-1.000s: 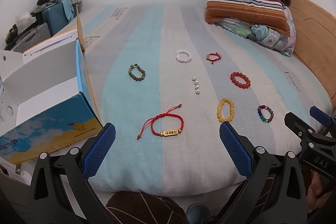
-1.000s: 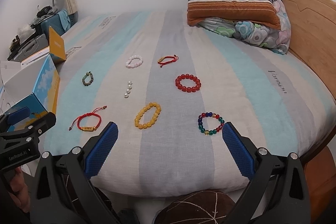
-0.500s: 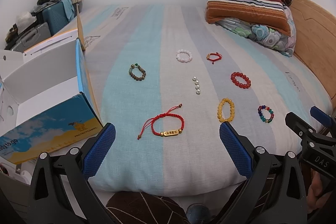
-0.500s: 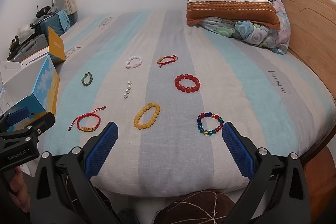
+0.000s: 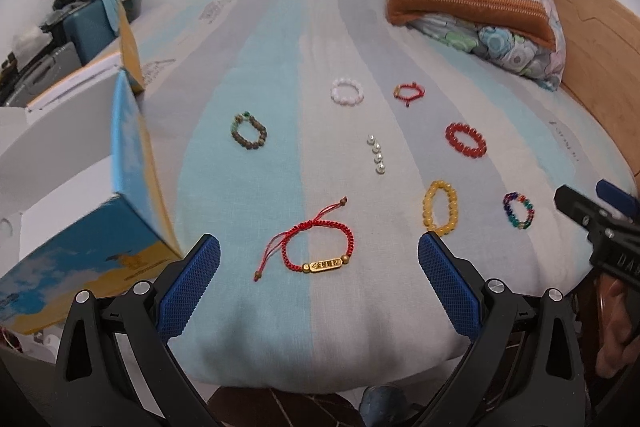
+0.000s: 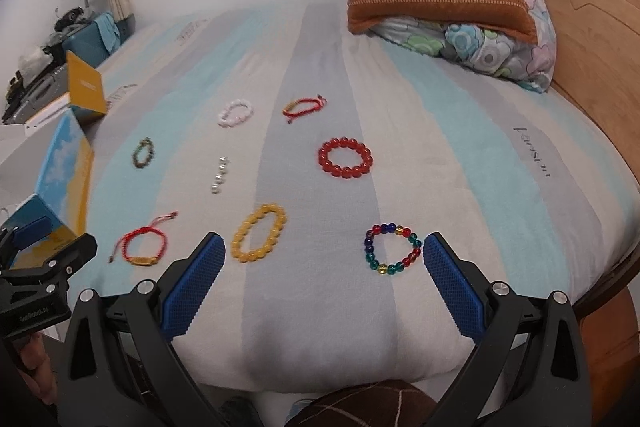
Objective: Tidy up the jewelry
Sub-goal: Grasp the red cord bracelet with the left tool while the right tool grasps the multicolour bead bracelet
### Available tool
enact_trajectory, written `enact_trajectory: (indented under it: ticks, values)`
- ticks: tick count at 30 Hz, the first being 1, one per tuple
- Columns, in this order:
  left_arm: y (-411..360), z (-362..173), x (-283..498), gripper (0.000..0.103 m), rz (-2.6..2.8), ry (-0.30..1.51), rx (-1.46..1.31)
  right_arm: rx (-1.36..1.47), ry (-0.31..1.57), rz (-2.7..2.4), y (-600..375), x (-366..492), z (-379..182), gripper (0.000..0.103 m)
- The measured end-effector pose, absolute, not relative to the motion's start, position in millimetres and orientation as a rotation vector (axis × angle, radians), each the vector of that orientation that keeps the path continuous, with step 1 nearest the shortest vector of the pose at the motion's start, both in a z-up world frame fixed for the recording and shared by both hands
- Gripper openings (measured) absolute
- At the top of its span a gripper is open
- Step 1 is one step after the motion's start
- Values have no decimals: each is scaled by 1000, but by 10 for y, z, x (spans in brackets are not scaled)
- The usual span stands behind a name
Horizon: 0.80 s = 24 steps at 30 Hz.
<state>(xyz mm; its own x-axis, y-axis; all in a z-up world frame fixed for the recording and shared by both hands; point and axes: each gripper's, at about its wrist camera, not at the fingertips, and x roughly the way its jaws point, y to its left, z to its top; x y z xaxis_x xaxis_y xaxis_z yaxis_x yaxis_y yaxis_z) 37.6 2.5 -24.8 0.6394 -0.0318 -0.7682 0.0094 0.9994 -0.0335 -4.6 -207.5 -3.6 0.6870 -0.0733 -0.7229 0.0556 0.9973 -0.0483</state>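
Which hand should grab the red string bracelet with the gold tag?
Probably left. The red bracelet lies right between the open left gripper jaws, beside the box. The right gripper faces the rainbow bracelet instead.

Striped blue/grey/white bedsheet (image 6: 320, 27), red bracelet (image 6: 345, 157), yellow bracelet (image 6: 259, 238), rainbow bracelet (image 6: 392, 249)

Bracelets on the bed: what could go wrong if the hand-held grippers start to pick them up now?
1. The red cord bracelet lies flat on the soft bed sheet; the open left hand-held gripper may pinch fabric with it.
2. The four loose pearls may roll or scatter if the sheet is pulled.
3. The multicolour bead bracelet lies near the bed edge and could slip off.
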Motion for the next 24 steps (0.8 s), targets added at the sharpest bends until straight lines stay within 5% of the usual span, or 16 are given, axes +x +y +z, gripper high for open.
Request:
enact_trajectory:
  ticks: [24]
  values:
    - [67,-1258,1081,93,-70,1018,67,15,1063,-172,-2982,724,-1200,95]
